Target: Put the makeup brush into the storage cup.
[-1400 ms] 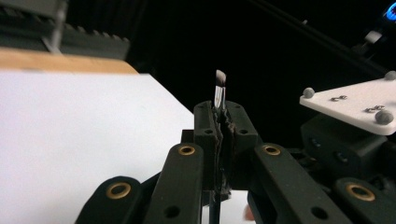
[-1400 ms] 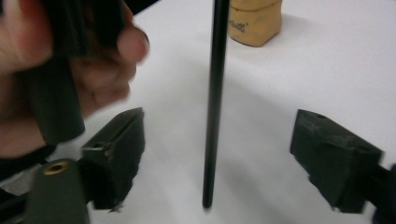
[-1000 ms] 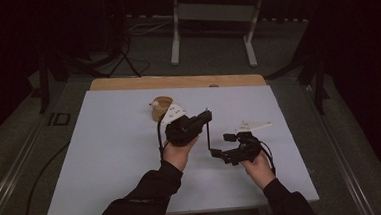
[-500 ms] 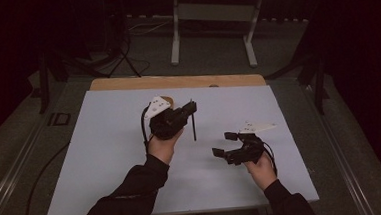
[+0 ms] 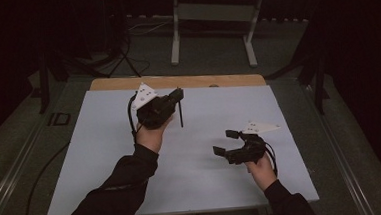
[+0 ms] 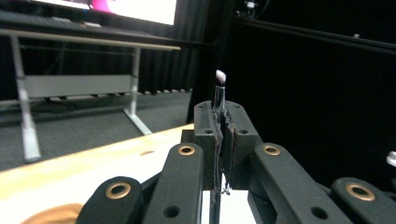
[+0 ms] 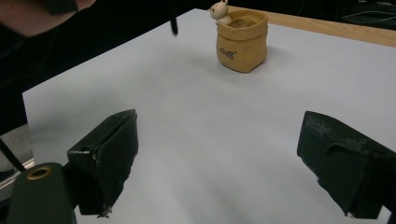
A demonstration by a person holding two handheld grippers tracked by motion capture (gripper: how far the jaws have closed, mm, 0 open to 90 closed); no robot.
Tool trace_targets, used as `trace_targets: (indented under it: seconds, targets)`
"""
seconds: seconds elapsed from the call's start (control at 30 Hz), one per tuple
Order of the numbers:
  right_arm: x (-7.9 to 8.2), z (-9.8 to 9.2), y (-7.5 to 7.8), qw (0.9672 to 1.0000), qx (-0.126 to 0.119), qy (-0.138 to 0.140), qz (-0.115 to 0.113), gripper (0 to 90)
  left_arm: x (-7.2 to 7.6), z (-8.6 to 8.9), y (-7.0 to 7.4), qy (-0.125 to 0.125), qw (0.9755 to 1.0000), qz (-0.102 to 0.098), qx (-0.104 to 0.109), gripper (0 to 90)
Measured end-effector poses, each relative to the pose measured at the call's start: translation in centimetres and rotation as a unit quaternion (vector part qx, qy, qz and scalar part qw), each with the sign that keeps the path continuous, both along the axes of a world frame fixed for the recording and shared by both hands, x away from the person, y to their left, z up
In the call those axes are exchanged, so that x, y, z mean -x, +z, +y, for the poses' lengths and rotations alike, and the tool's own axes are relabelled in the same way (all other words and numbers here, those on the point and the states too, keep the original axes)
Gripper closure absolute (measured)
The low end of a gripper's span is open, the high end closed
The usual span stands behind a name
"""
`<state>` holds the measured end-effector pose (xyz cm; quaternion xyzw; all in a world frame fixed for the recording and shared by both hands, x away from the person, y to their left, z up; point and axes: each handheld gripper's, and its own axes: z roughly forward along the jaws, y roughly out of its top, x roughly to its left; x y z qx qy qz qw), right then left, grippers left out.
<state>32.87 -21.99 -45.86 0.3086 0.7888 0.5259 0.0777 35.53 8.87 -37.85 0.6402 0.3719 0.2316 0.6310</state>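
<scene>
My left gripper [image 5: 178, 94] is raised over the far middle of the white board [image 5: 106, 157], shut on a thin black brush [image 5: 181, 116] whose handle hangs down below the jaws. The left gripper view has the gripper [image 6: 223, 140] clamped on the brush [image 6: 219, 95], pale bristle tip upward. My right gripper [image 5: 223, 141] rests low at the near right, open with nothing in it. From the right gripper [image 7: 219, 154] I see a yellow pot [image 7: 241, 39] with a small rabbit figure on its rim standing on the board, and the brush's lower end [image 7: 173, 23] hanging left of it.
A wooden strip [image 5: 177, 82] runs along the board's far edge. Beyond the table stands a grey metal frame [image 5: 212, 11], with cables [image 5: 126, 66] on the dark floor. The surroundings are dark.
My left hand has carried the brush left and upward, away from the right hand, and now covers the pot in the high view. The right hand has stayed put.
</scene>
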Motion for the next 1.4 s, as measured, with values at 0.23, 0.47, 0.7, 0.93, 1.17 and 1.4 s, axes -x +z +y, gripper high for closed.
trace_targets:
  seconds: [0.23, 0.47, 0.7, 0.93, 1.17, 1.4]
  targets:
    - [0.2, 0.1, 0.2, 1.0000, -0.002, 0.005, -0.002, 12.5, -1.2, 1.0, 1.1, 0.029, 0.9994, -0.014, -0.012, 85.8]
    - [0.2, 0.1, 0.2, 0.9999, -0.005, 0.012, 0.003, 12.3, -2.9, 1.3, 1.7, 0.043, 0.9985, -0.030, -0.015, 85.8]
    - [0.2, 0.1, 0.1, 0.9998, -0.010, 0.016, 0.010, 12.3, -4.5, 1.6, 2.1, 0.060, 0.9971, -0.040, -0.024, 85.8]
    - [0.4, 0.3, 0.3, 0.9997, -0.013, 0.020, 0.004, 12.3, -6.4, 2.2, 1.9, 0.075, 0.9959, -0.045, -0.024, 85.8]
    - [0.4, 0.4, 0.2, 0.9996, -0.013, 0.023, 0.008, 12.3, -7.7, 2.6, 1.0, 0.089, 0.9944, -0.049, -0.028, 85.7]
    - [0.5, 0.4, 0.2, 0.9996, -0.014, 0.024, 0.010, 12.3, -8.9, 2.7, -0.8, 0.094, 0.9939, -0.043, -0.038, 85.6]
